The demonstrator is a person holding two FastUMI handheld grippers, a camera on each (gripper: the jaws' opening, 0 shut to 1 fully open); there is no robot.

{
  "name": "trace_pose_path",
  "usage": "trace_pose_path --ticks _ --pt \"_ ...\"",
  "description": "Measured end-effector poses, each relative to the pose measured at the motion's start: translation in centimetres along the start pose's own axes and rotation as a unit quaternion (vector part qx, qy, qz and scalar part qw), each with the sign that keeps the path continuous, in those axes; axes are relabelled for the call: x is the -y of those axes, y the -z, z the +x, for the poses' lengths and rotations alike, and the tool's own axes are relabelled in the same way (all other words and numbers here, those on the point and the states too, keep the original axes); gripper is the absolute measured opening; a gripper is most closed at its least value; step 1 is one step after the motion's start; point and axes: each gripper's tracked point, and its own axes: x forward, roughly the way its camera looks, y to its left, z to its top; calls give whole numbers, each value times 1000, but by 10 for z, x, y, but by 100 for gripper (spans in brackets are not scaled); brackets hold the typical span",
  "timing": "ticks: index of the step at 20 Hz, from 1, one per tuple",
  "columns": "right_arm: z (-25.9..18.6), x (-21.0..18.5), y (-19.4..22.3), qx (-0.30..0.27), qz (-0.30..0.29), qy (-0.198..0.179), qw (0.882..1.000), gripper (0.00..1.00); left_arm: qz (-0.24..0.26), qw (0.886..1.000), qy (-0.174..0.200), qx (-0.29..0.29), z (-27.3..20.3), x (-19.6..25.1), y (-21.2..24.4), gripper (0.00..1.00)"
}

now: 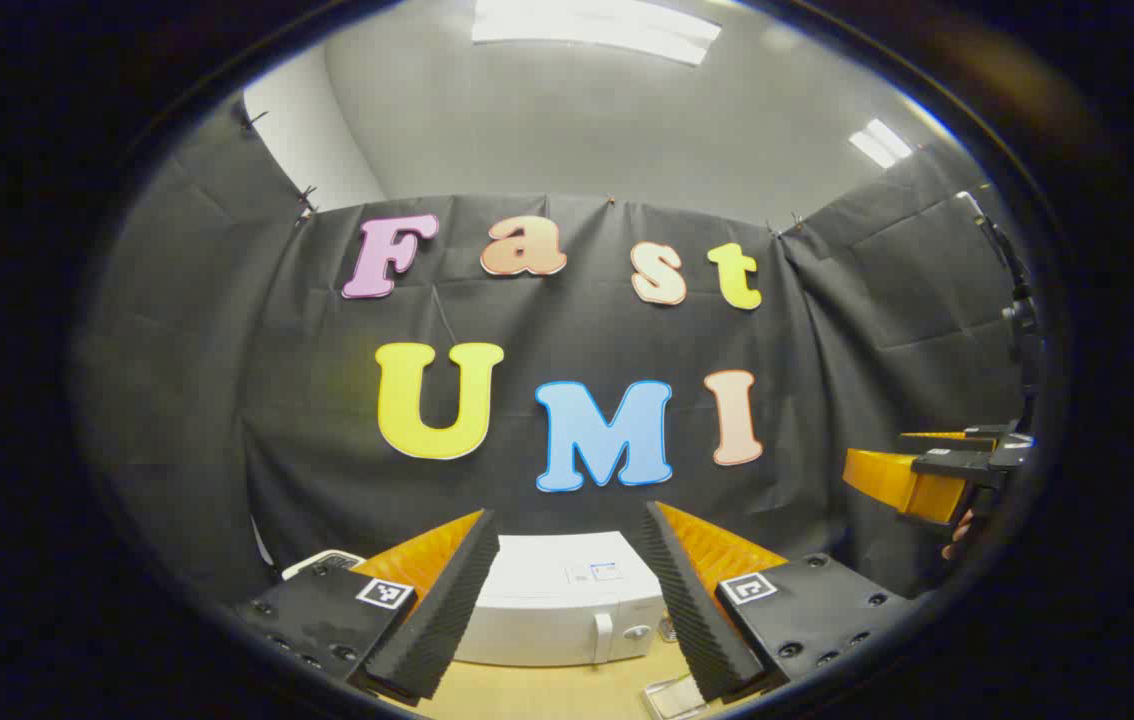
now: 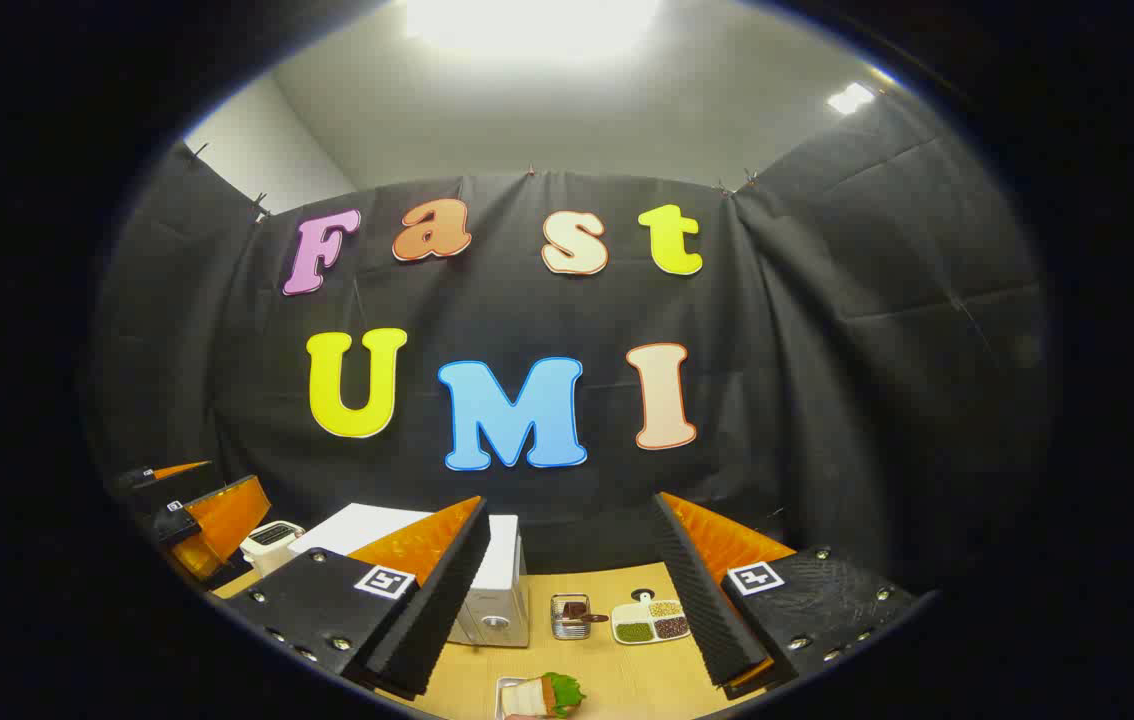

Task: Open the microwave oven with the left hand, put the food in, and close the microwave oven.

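The white microwave (image 1: 557, 600) stands on the wooden table with its door closed; its handle (image 1: 604, 635) is at the door's right side. My left gripper (image 1: 567, 515) hovers open above and in front of it, nothing between its fingers. In the right gripper view the microwave (image 2: 499, 590) is partly hidden behind one finger. The food, a sandwich with green lettuce (image 2: 547, 694) on a plate, lies on the table below my right gripper (image 2: 570, 500), which is open and empty. That right gripper (image 1: 927, 470) also appears at the far right of the left gripper view.
A white toaster (image 2: 272, 545) sits left of the microwave. A small metal container (image 2: 570, 615) and a white divided dish of beans (image 2: 649, 620) stand right of it on the table (image 2: 617, 670). The left gripper (image 2: 207, 520) is at the left edge.
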Motion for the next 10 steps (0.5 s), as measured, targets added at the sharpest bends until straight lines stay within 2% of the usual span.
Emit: trace_pose_path --ticks 10 --pt "-1 -7 11 -11 -15 10 1000 98 -3 1000 16 1 1 -7 8 96"
